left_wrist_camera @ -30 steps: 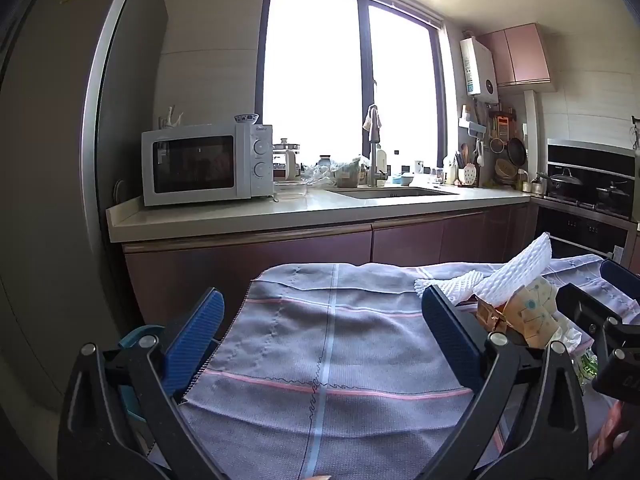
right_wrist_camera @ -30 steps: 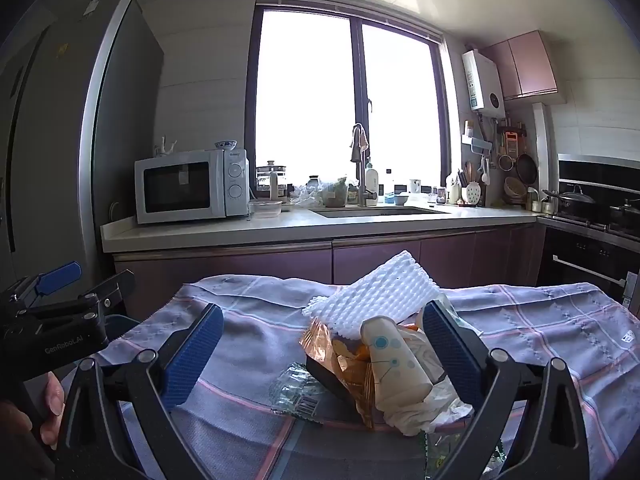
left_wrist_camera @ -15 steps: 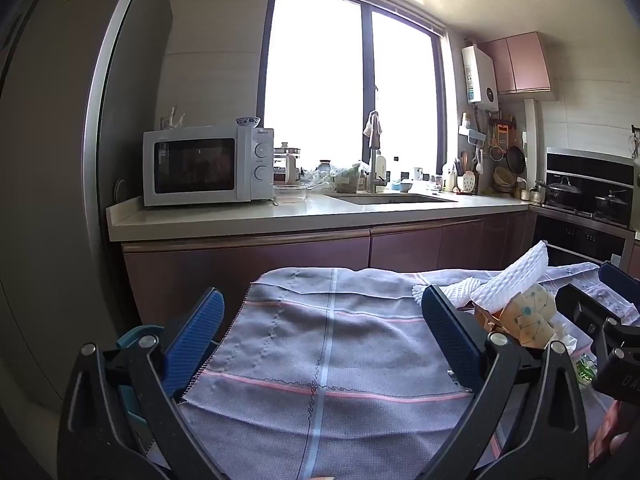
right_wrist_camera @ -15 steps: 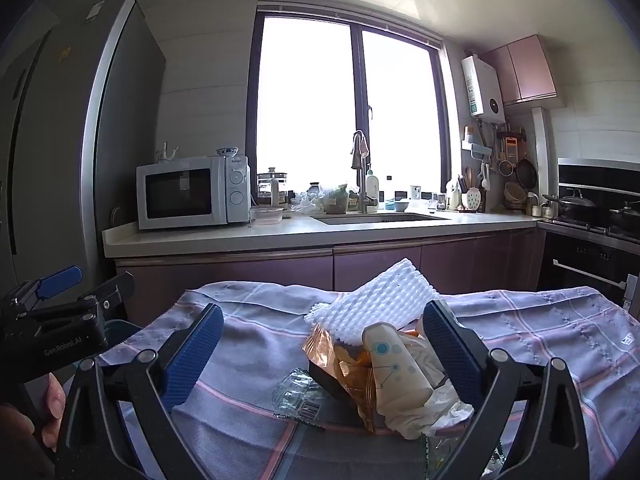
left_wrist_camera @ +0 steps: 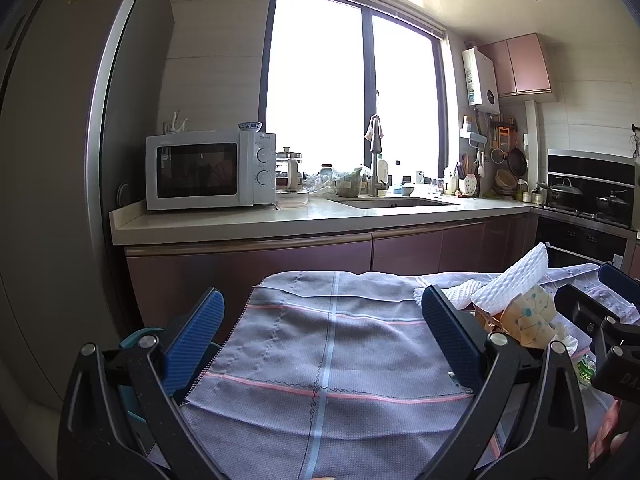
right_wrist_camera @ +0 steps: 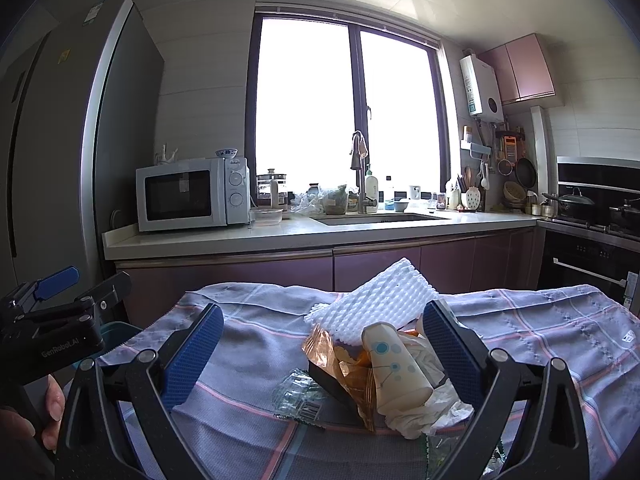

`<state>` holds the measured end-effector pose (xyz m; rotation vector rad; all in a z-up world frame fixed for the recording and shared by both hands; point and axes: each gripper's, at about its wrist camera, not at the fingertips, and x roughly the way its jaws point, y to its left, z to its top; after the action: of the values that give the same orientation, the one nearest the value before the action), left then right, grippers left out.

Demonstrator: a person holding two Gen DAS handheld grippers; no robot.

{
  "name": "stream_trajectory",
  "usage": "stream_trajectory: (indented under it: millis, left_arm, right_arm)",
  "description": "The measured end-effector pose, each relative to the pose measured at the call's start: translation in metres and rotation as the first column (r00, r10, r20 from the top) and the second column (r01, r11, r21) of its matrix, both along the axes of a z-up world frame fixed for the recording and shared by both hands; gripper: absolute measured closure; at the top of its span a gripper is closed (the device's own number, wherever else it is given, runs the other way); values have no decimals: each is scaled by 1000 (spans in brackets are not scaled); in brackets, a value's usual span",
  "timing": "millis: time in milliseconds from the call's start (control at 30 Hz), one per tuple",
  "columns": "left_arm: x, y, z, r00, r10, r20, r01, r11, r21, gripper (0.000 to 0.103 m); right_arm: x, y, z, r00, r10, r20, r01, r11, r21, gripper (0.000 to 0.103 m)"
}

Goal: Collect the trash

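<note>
The left gripper (left_wrist_camera: 320, 332) hangs wide open over bare cloth (left_wrist_camera: 332, 344) by the teal bin (right_wrist_camera: 116, 330), while the right gripper (right_wrist_camera: 322, 344), equally wide, straddles the trash pile (right_wrist_camera: 376, 356) on the tabletop, seemingly lined up for a grab.

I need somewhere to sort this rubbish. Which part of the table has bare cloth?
Bare: the grey checked tablecloth between the open left gripper and the table's far edge, and the cloth's right end past the open right gripper. Crowded: the middle, where the white foam net, amber plastic bag, cream dotted paper cup and crumpled clear wrapper lie heaped.
</note>
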<state>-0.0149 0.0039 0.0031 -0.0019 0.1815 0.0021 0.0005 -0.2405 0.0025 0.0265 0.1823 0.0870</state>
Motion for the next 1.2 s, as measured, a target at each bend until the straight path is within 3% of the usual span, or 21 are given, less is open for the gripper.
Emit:
stream_trajectory:
  millis: [1200]
  left_arm:
    - [-2,-4,0,1000,3,7,-3,1000,10,6]
  right_arm:
    - [0,-1,-1,1000,-2,-1,2,1000,6,7]
